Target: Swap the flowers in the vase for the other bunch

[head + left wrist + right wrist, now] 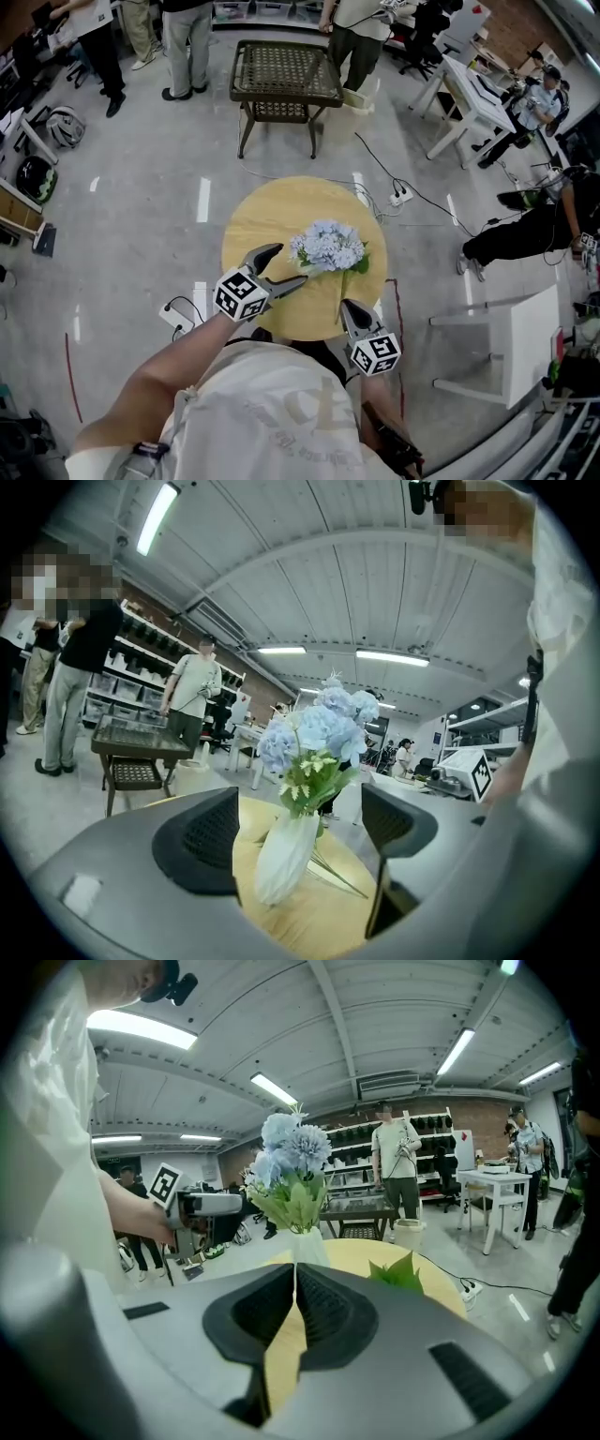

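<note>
A bunch of pale blue flowers (328, 247) stands in a white vase (281, 860) on the round wooden table (272, 216); from the head view the blooms hide the vase. A green stem (342, 295) with leaves (398, 1274) lies on the table beside the vase, and I cannot see its blossoms. My left gripper (292, 262) is open just left of the flowers, and the vase stands beyond its jaws, untouched. My right gripper (349, 307) sits shut and empty at the table's near edge, pointing toward the vase.
A wicker-top side table (286, 73) stands beyond the round table. A cable with a power strip (401, 197) runs across the floor to the right. A white table (469, 94) and a white stool (511, 347) are on the right. Several people stand around the room.
</note>
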The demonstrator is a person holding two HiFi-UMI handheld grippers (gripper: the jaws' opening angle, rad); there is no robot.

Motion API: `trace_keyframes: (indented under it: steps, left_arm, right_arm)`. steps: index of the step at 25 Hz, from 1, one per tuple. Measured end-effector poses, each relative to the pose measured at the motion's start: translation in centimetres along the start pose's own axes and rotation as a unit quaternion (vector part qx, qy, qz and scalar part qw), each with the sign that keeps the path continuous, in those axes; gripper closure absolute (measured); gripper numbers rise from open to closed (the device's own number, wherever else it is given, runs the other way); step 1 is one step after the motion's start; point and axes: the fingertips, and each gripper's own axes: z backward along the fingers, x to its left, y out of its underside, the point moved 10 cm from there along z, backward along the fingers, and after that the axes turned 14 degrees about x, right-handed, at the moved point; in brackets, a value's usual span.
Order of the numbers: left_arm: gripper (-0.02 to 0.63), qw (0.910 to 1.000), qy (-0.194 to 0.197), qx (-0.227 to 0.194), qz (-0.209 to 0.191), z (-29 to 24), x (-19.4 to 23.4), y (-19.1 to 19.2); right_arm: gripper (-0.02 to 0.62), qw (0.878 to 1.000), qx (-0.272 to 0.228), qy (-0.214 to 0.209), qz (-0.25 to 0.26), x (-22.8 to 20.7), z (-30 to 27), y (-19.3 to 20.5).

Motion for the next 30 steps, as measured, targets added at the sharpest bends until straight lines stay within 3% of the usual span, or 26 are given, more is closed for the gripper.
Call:
trace_keyframes:
  steps: [14, 30]
  left_arm:
    - [0.212, 0.9969, 0.044, 0.004, -0.065, -2.1, 1.1, -2.2]
    - [0.215, 0.9943, 0.06, 0.036, -0.08, -4.6, 1.6, -3.4]
  right_arm:
    - [0.586, 1.0, -0.006, 0.011, -0.014, -1.1, -0.2, 0.7]
    - [0.586, 0.999, -0.006, 0.022, -0.029, -1.5, 0.4, 0.8]
